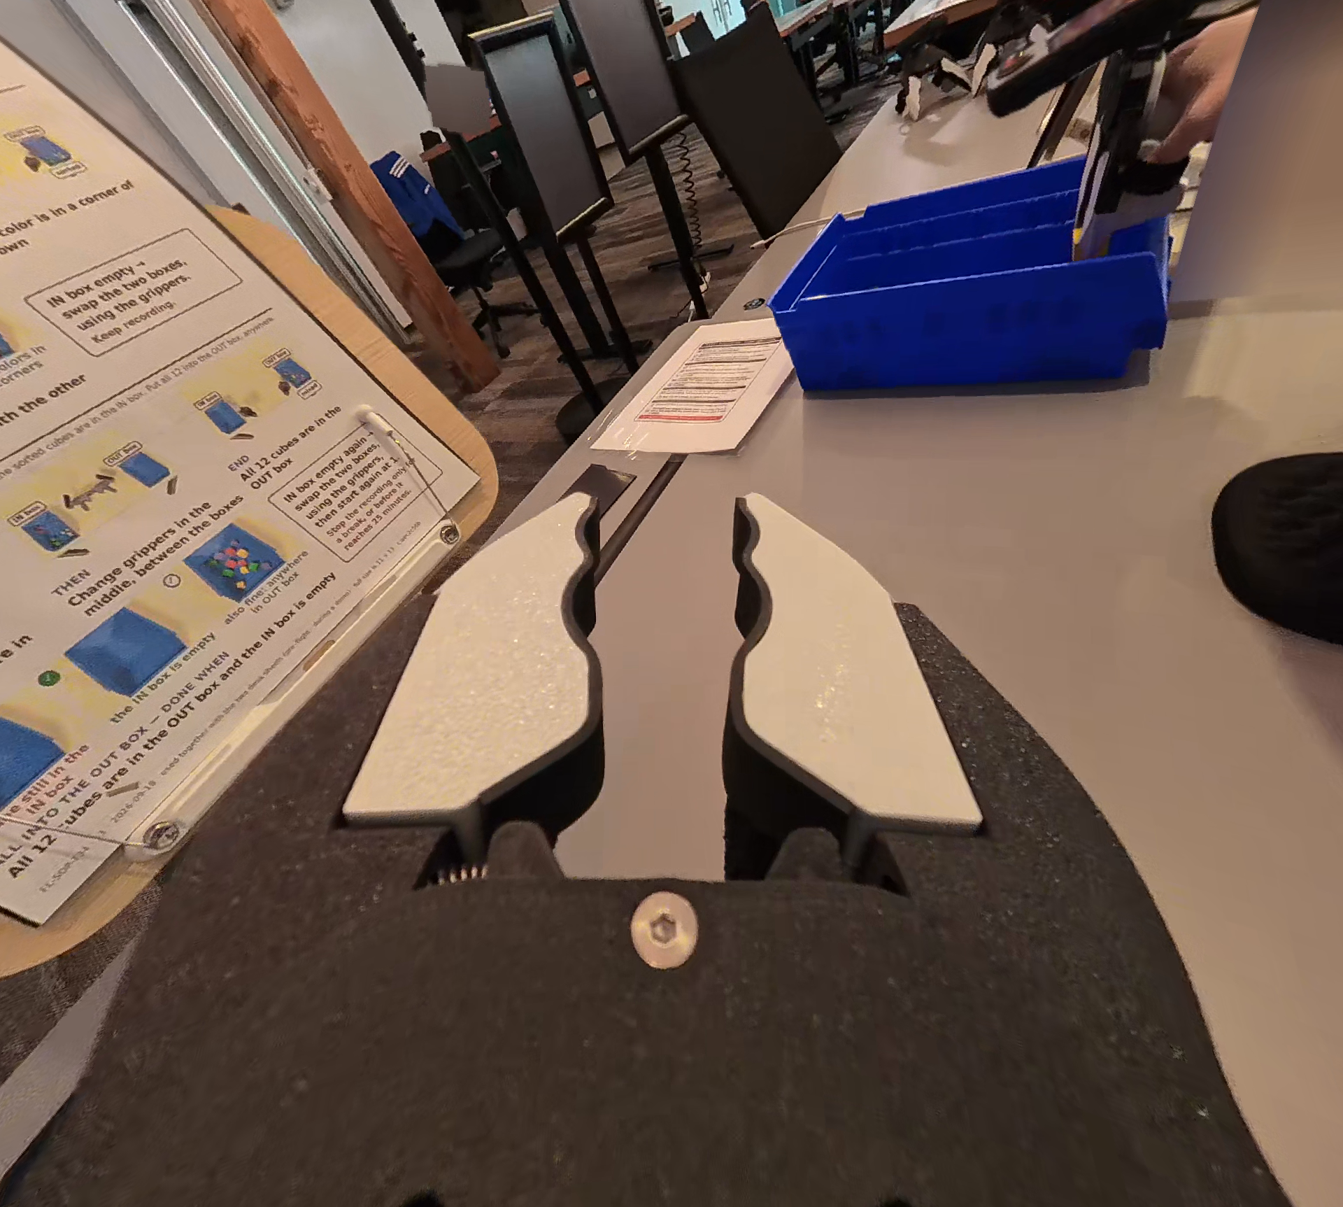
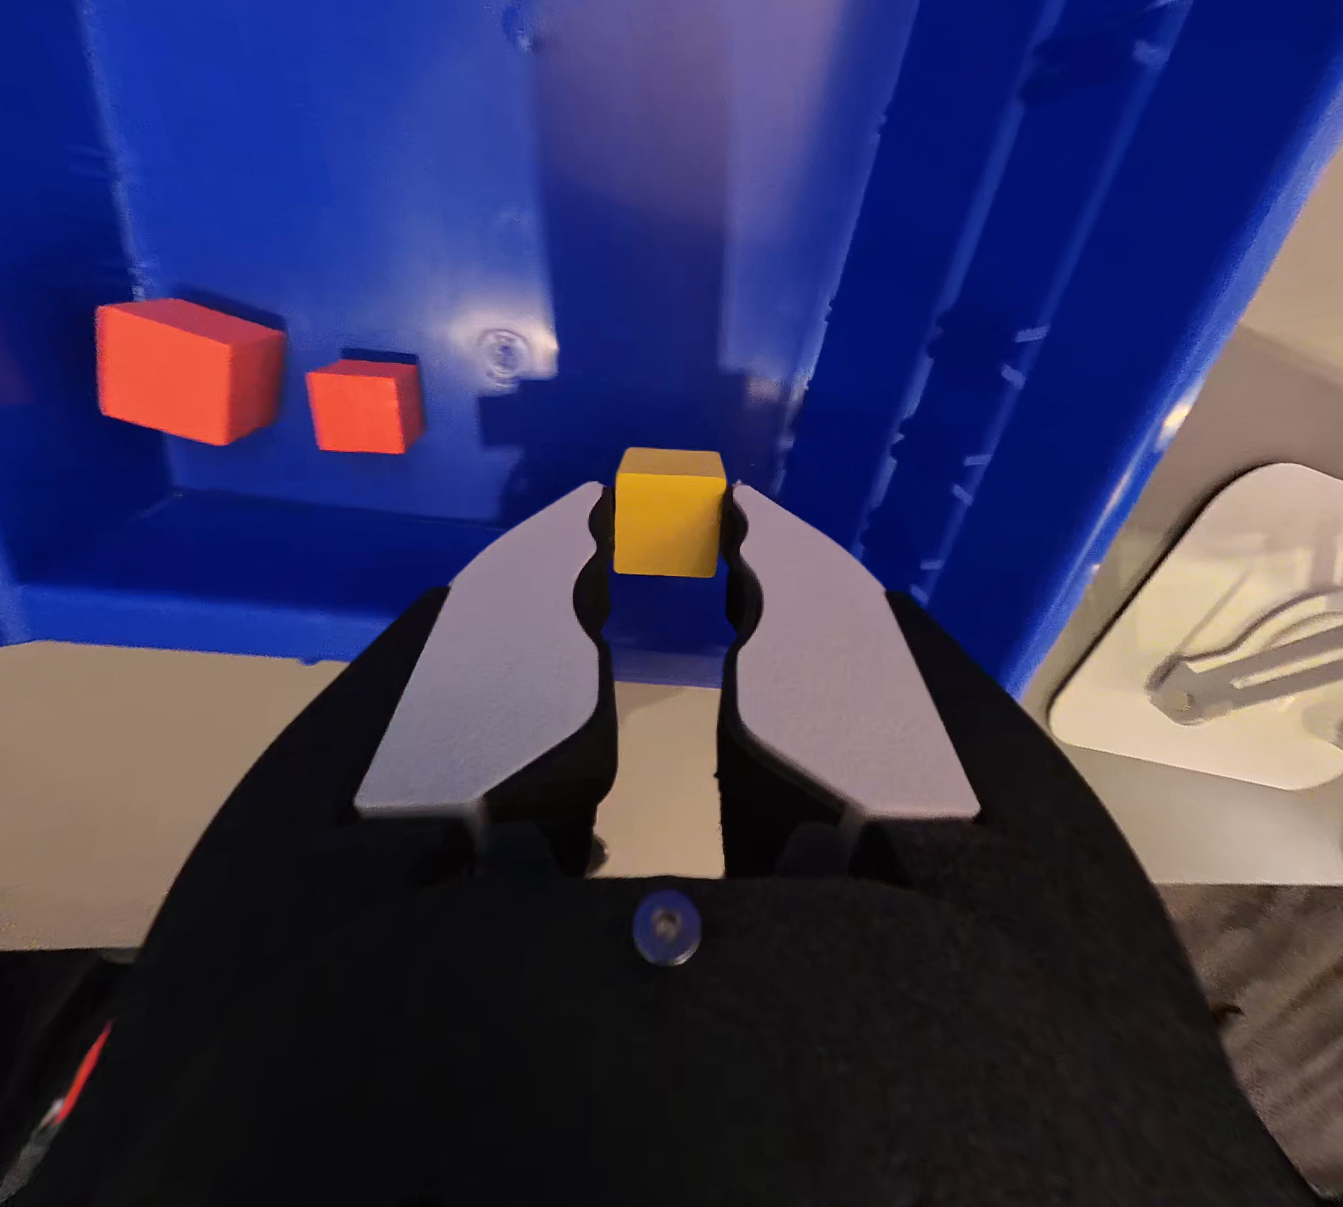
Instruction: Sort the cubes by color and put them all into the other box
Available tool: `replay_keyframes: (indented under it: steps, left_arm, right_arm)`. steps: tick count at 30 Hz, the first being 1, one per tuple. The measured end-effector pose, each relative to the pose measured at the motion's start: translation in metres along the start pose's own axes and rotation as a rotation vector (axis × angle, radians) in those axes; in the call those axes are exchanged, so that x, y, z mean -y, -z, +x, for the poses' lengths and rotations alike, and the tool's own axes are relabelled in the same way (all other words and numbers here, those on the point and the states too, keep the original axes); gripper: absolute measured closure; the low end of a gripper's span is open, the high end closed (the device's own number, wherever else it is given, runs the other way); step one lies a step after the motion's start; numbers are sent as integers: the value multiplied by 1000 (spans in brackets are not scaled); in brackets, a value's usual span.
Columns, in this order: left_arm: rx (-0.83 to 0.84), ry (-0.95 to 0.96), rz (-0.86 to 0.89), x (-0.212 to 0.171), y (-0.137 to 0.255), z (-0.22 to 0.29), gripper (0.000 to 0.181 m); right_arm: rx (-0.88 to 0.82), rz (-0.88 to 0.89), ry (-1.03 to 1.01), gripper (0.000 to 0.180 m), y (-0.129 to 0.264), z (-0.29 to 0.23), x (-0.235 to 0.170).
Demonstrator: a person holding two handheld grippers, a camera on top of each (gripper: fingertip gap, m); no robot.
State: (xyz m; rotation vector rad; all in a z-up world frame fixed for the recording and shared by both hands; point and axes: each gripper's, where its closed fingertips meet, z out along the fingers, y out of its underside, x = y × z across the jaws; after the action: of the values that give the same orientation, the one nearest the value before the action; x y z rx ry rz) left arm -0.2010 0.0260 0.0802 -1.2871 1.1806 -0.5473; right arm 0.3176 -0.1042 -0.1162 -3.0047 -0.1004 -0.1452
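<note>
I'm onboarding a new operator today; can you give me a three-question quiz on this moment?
1. What is pinched in the right gripper?
2. True or false: the left gripper holds a cube.
3. How many red cubes lie in the blue box: A one, B two, C four?

Key: 1. the yellow cube. 2. False; its fingers are apart and empty. 3. B: a larger red cube and a smaller red cube.

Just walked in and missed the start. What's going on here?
A person is sorting cubes with handheld tongs. The right tongs grip a yellow cube over the blue box, where two red cubes already lie near one corner. The left tongs are open, holding nothing, low over the grey table.
</note>
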Motion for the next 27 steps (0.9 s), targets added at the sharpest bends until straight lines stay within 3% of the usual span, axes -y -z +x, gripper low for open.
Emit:
replay_keyframes:
  steps: [6, 16, 20, 23, 27]
  left_arm:
    - [-1, -17, -7, 0, -3, 6, 147]
    - [-1, -15, 9, 5, -2, 7, 148]
    - [-1, -18, 16, 9, 1, 7, 148]
    - [4, -21, 32, 15, 5, 7, 148]
    - [24, -27, 53, 25, 14, 4, 148]
  right_arm:
    - [-47, -115, 52, 152, -19, 10, -10]
    - [-109, -162, 61, 153, -22, 18, -7]
    - [-140, -161, 80, 145, -17, 19, -7]
    - [-164, -87, 79, 146, 7, 15, -2]
    - [-181, 171, 85, 146, 80, -8, 25]
